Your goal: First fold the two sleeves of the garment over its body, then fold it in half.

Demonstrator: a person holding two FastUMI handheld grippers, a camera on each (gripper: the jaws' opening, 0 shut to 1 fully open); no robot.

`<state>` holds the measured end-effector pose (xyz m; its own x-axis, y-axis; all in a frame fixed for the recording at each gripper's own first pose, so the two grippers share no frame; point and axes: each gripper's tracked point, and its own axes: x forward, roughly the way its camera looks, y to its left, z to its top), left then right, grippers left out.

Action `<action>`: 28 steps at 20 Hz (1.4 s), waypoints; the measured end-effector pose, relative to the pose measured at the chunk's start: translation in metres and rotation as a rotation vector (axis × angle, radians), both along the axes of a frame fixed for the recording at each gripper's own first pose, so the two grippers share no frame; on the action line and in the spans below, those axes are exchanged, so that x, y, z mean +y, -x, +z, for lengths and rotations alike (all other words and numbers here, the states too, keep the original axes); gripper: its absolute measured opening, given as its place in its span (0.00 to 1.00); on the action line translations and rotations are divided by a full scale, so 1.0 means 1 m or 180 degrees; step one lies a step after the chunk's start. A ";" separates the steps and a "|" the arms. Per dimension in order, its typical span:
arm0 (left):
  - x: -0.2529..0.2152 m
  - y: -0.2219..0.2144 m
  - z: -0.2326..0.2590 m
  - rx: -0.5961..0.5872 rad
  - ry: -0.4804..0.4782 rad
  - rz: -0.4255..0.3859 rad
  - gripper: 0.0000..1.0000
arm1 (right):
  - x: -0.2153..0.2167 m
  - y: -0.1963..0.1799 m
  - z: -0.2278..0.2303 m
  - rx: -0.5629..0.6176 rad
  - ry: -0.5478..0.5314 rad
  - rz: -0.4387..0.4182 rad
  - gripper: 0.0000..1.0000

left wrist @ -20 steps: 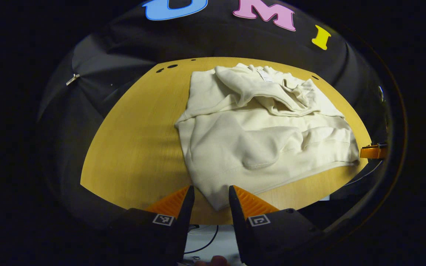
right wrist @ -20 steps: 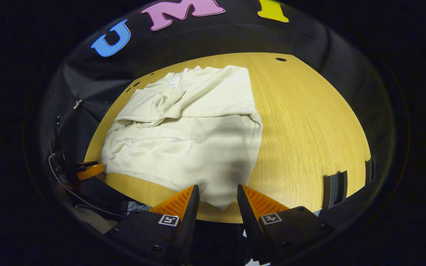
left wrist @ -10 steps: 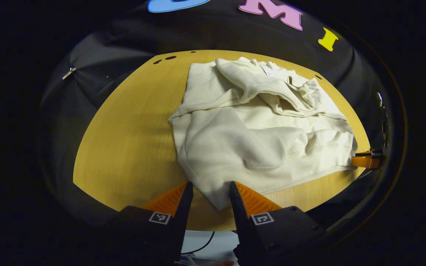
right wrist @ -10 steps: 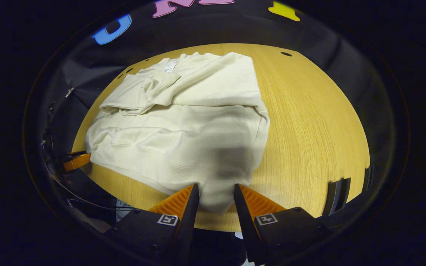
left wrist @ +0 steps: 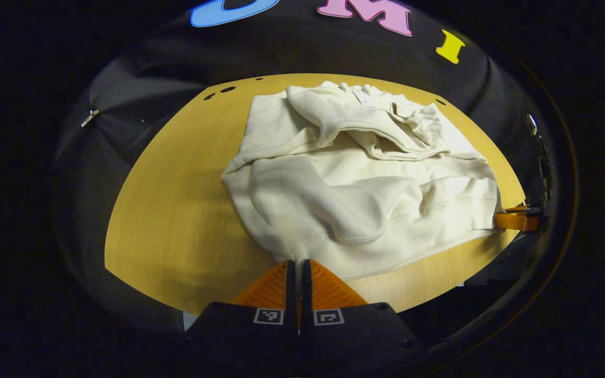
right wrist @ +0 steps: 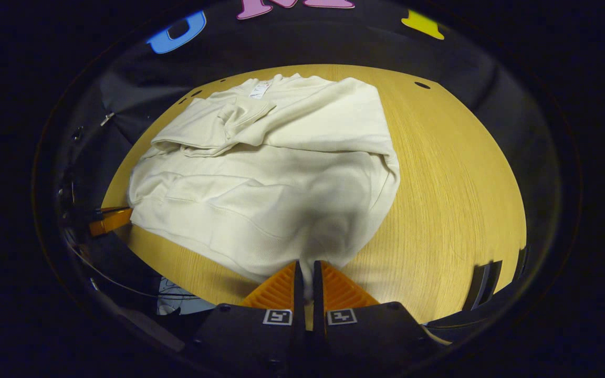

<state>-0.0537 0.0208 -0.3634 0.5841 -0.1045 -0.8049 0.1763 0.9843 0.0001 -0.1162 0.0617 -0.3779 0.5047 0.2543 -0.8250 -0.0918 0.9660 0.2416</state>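
Cream garment (left wrist: 365, 194) lies flat on the wooden worktop (left wrist: 176, 210), sleeves (left wrist: 355, 126) already laid across the upper body, collar end toward the booth wall, hem (right wrist: 213, 247) along the near edge. Left gripper (left wrist: 297, 268): jaws drawn in to a narrow slit, pinching the near hem corner on its side; cloth bunches up into the slit, so I judge the bite is on fabric. Right gripper (right wrist: 306, 269): same state, jaws nearly together with a fold of the opposite hem corner between them. In the left gripper view the right gripper (left wrist: 512, 220) shows far off at the other end of the hem; in the right gripper view the left gripper (right wrist: 111, 220) shows likewise. Key relation: the whole garment lies forward of both jaws, its collar-to-hem axis running away from them, and the hem line spans gripper to gripper. Judgement: sleeve step done, half-fold pending. Next move probably lifts both corners together and carries them forward over the body to the collar edge. Neither hand is nearer; the two must travel evenly or the fold line skews. Risk: thick fleece slipping from a shallow pinch.
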 end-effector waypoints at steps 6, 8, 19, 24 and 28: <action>0.004 -0.004 0.022 -0.0115 0.0145 0.0055 0.06 | -0.004 -0.003 0.027 -0.0177 -0.0125 -0.0093 0.07; 0.005 -0.007 0.037 -0.0176 0.0222 0.0094 0.06 | -0.006 -0.008 0.043 -0.0270 -0.0206 -0.0160 0.06; -0.002 -0.064 0.123 -0.0662 0.0421 0.0165 0.06 | -0.011 -0.067 0.134 -0.0875 -0.0649 -0.0390 0.06; -0.009 -0.102 0.161 -0.0960 0.0483 0.0190 0.06 | -0.010 -0.098 0.155 -0.1069 -0.0768 -0.0469 0.06; -0.012 -0.127 0.158 -0.0975 0.0443 0.0160 0.06 | -0.008 -0.127 0.165 -0.1119 -0.0867 -0.0524 0.06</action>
<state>0.0734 0.0086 -0.2053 0.8038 -0.1660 -0.5713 0.1402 0.9861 -0.0893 0.0104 0.0537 -0.2133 0.7932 0.3308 -0.5113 -0.0643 0.8804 0.4699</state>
